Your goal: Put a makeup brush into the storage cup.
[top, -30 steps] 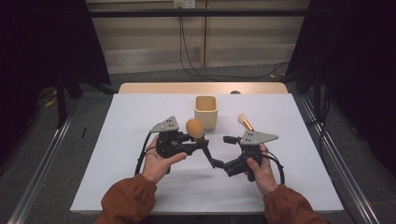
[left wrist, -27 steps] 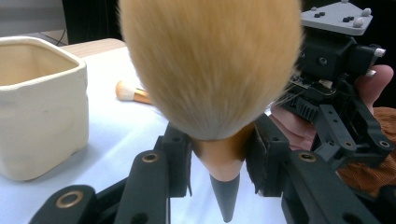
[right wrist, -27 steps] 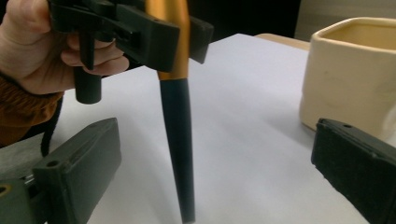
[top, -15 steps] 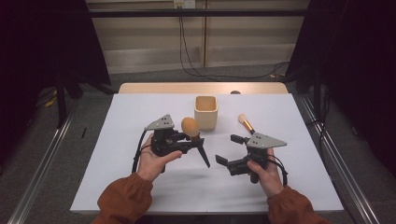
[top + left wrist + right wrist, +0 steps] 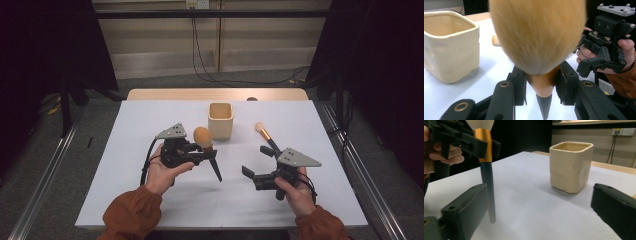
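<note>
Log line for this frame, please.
left gripper: shut on large orange-bristled makeup brush, lifted | right gripper: open, empty | square cream ceramic cup: upright | smaller brush: lying on table

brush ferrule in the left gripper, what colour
Gold-orange, on the brush held by the left gripper; clearest in the right gripper view.

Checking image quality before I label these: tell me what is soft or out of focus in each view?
Left gripper view: the brush head sits too close and blurs, while the cream cup is sharper. Right gripper view: its own jaws blur; the cup is crisp. High view: evenly lit table, dark surroundings.
</note>
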{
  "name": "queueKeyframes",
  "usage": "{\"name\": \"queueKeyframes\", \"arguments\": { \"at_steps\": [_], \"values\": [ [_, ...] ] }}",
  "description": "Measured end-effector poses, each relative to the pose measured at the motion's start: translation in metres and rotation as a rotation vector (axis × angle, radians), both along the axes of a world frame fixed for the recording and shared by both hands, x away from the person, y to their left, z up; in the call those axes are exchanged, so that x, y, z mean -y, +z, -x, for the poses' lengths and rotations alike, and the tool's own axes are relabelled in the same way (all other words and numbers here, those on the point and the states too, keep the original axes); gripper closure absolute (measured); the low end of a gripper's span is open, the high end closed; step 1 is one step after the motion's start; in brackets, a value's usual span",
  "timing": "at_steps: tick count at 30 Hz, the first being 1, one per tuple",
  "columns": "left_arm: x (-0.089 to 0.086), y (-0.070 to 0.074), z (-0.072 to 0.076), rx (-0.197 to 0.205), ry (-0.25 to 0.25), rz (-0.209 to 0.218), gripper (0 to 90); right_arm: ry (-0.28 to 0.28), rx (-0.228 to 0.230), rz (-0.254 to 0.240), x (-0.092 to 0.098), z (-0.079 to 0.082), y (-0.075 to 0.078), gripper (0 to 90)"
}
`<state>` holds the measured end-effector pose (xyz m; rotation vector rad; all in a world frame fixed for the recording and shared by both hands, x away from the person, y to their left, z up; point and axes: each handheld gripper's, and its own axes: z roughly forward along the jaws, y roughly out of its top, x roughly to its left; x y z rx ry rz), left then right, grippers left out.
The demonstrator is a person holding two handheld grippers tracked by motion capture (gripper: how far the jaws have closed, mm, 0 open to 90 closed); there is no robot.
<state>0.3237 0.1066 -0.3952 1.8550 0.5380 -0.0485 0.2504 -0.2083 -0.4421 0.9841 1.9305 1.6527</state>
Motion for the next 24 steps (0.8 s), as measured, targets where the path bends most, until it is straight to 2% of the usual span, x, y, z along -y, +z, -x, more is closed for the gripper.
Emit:
{"name": "queueKeyframes", "arguments": {
  "at_steps": [4, 7, 16, 20, 24],
  "values": [
    [-0.001, 0.003, 0.001, -0.002, -0.002, -0.004, 64.0, -0.031, 0.000, 0.012, 0.005, 0.002, -0.001, 0.0],
    [-0.005, 0.006, 0.000, 0.000, 0.001, -0.015, 64.0, -0.036, -0.009, -0.006, 0.012, 0.005, -0.001, 0.0],
    [-0.019, 0.014, -0.004, 0.004, 0.031, -0.030, 64.0, -0.088, -0.017, 0.028, 0.029, 0.018, -0.005, 0.5],
    [-0.024, 0.017, -0.006, 0.014, 0.045, -0.021, 64.0, -0.140, 0.026, 0.083, 0.035, 0.020, -0.007, 0.0],
    [-0.025, 0.019, -0.007, 0.020, 0.046, -0.034, 64.0, -0.154, 0.034, 0.091, 0.043, 0.024, -0.009, 0.0]
  ]
}}
